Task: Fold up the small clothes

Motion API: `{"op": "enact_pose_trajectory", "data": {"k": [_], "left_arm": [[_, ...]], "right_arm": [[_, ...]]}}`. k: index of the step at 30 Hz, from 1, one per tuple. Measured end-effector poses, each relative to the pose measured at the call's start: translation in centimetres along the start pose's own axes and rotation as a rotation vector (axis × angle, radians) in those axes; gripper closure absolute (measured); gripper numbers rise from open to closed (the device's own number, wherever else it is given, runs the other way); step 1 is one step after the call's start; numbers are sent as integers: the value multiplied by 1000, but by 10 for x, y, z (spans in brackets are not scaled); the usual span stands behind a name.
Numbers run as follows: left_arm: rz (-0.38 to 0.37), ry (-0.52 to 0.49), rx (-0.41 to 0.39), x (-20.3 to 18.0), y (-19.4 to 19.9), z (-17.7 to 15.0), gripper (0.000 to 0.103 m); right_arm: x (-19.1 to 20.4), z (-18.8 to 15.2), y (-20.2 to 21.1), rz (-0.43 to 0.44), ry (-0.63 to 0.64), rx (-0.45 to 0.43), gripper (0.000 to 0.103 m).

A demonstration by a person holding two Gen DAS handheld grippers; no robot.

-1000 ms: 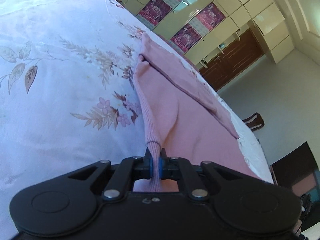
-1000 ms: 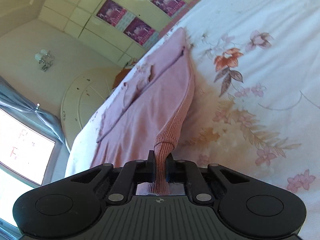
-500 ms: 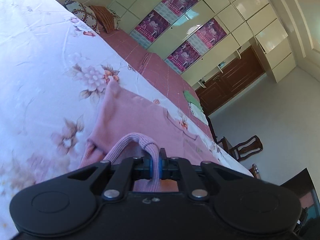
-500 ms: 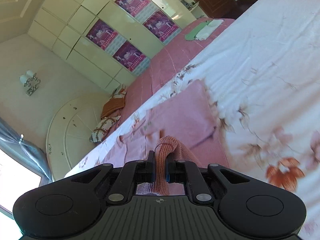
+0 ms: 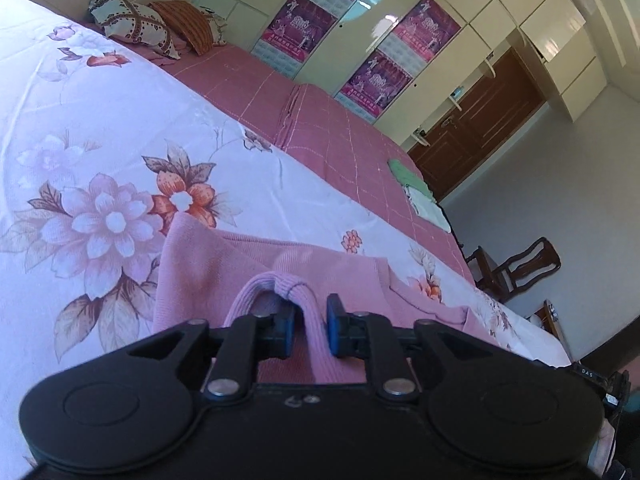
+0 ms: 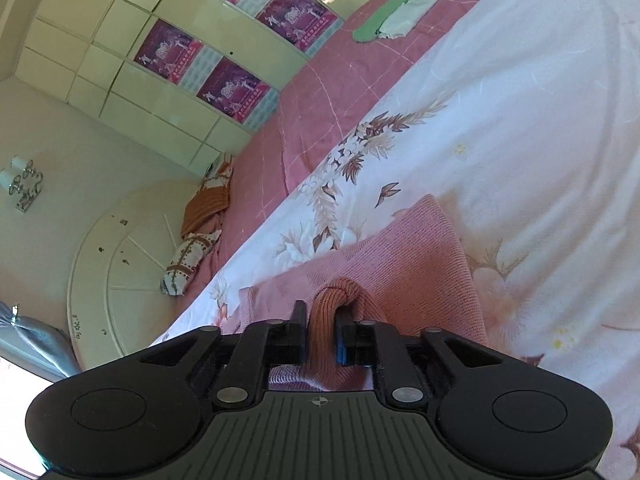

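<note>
A pink knit garment lies folded over on the white floral bedsheet. In the left wrist view my left gripper has its jaws parted, and the ribbed hem hangs loosely between them with a gap on each side. In the right wrist view the same garment lies just ahead, and my right gripper has its jaws a little apart around the ribbed hem, which still touches them.
A pink checked bedspread covers the far half of the bed, with pillows at its head and folded green and white clothes on it. A cupboard wall with posters, a wooden door and chairs stand beyond.
Both grippers carried the hem forward over the garment, folding it in half. The left jaws have now opened off the hem; the right jaws have loosened slightly.
</note>
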State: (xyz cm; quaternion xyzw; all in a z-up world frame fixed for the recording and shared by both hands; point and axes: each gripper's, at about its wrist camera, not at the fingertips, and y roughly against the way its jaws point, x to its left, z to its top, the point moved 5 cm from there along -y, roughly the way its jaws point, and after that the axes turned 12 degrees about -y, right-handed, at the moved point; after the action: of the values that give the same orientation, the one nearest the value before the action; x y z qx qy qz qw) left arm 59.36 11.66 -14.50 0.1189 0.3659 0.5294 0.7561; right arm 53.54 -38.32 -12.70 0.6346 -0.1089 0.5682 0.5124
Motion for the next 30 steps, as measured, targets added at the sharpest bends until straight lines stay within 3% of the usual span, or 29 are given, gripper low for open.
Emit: {"op": "enact_pose_trajectory", "data": {"k": [1,3,5,7,10,14,17,18,19,20,21,22,24,25,27,30], "left_arm": [[3,-3,-35,2,7,2,57],[62,-46,-107,5,21,6,29],[79,-125,-110,4,25,13,31],[81,-218,-87,-2,23,17,37],[98,-402,-19,-19,11,20,44],[156,-631,76,-35,-18,17,47],[156,-708,143,-36,-38,8,54],[149,-721,152,-37,-42,4,60],[135,-728,150,-38,-44,2,71],[119,-739,143,-41,-44,-1,79],[121,-757,123,-45,-43,-2,93],[141,-775,70,-49,-37,-3,94],[160,-732,-157,-54,-5,3,95],[167,-672,-233,-51,9,7,95],[206,-570,-228,-36,8,9,95],[229,-526,-187,-28,-1,7,95]], "right_arm": [[-1,2,5,20,2,-20,47],[5,9,24,65,51,-138,29],[8,11,29,73,109,-133,29],[16,5,26,16,249,-118,31],[26,-13,13,-46,423,-78,48],[32,-26,-8,-115,576,-55,51],[32,-32,-25,-151,646,-23,51],[32,-34,-31,-170,677,-10,54],[31,-37,-38,-196,714,3,66],[30,-39,-41,-221,744,9,71],[29,-40,-42,-234,770,8,78],[29,-41,-42,-234,782,2,91],[29,-40,-32,-206,783,-45,94],[33,-38,-18,-158,766,-133,94],[35,-30,7,-63,670,-260,95],[21,-26,-10,-138,631,-243,95]]}}
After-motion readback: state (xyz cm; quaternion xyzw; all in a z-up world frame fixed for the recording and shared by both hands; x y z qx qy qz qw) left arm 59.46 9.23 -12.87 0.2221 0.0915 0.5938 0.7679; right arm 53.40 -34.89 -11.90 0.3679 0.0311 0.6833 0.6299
